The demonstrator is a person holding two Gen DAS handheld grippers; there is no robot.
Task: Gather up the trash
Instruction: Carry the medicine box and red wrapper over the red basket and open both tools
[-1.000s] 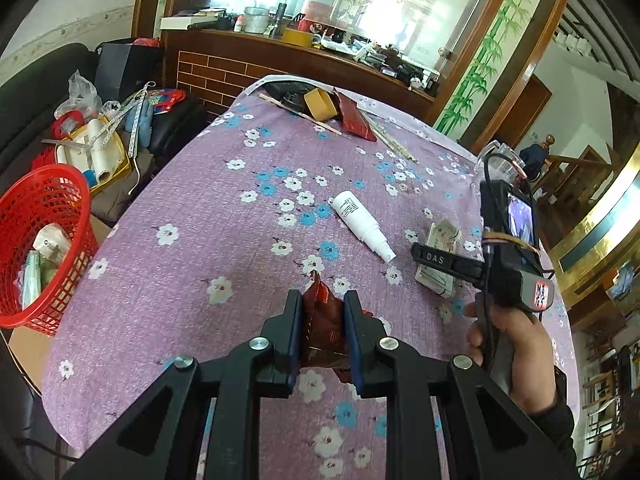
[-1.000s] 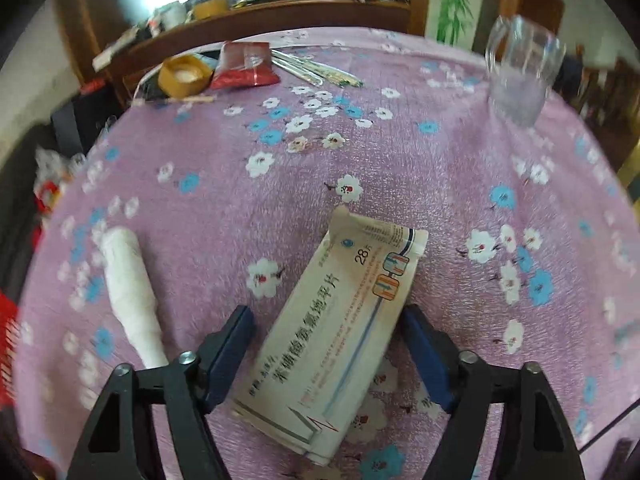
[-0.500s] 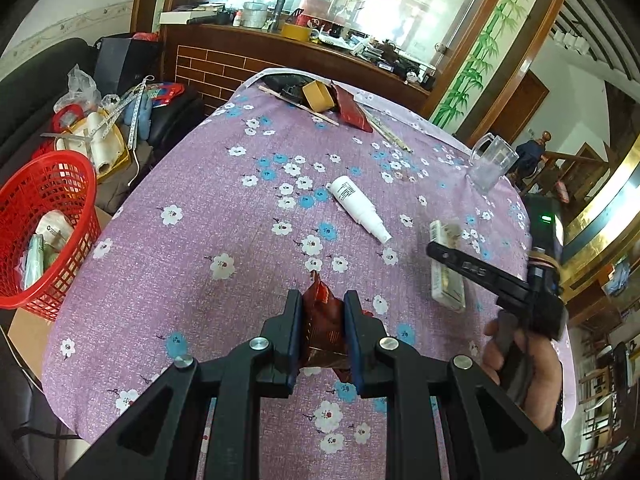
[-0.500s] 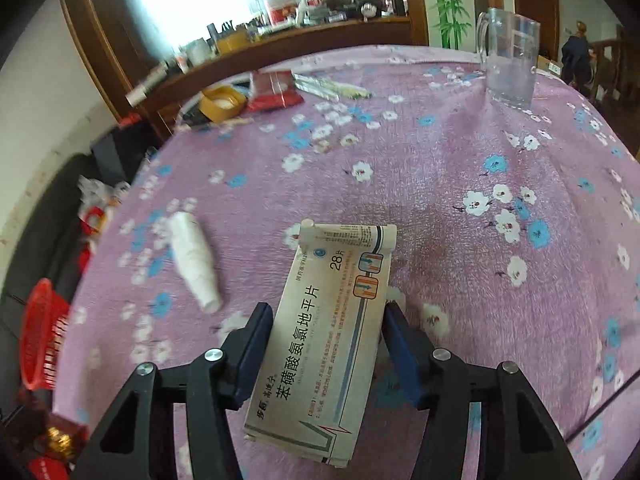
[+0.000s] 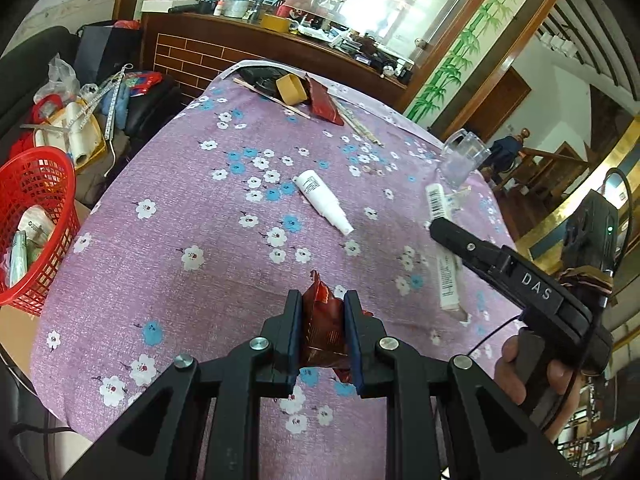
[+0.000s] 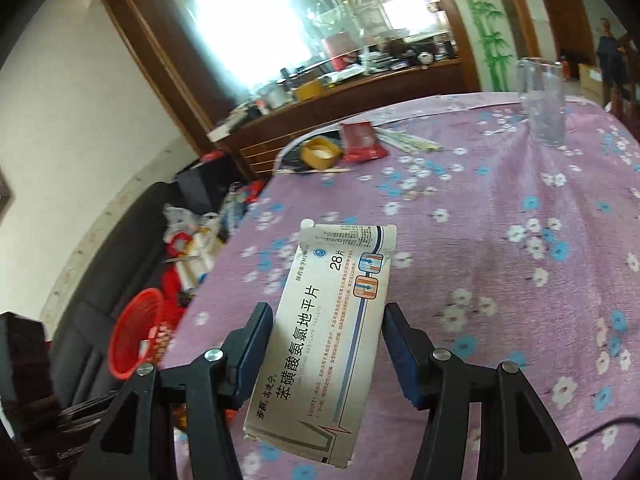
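While the round table (image 5: 168, 248) under its purple flowered tablecloth (image 6: 500, 208) fills most of both views, the red plastic basket (image 5: 38, 184) stands off its edge at nine o'clock in the left wrist view, on the floor side, with a few discarded packets lying in it; in the right wrist view the same basket shows at eight o'clock, well apart from the table top.

The right gripper (image 6: 326, 344) is raised above the cloth with its jaws set fairly wide and pressed against the long edges of a flattened medicine box (image 6: 328, 340), white and grey with Chinese print and "28" on it, which sticks out forward between the fingers. In the left wrist view this gripper comes in from three o'clock, carried by the person's right hand (image 5: 532, 376), with the box seen edge-on.

The left gripper (image 5: 322, 332) is closed narrow on a crumpled red foil wrapper (image 5: 322, 320), held just over the near part of the table at six o'clock.

A clear glass mug (image 6: 542, 102) stands upright near the far edge at one o'clock. A white spray bottle (image 5: 322, 202) lies on its side at the middle of the cloth. At twelve o'clock, at the far rim, sit a roll of brown tape (image 5: 291, 89) and, just beside it, a red packet (image 5: 324, 102).
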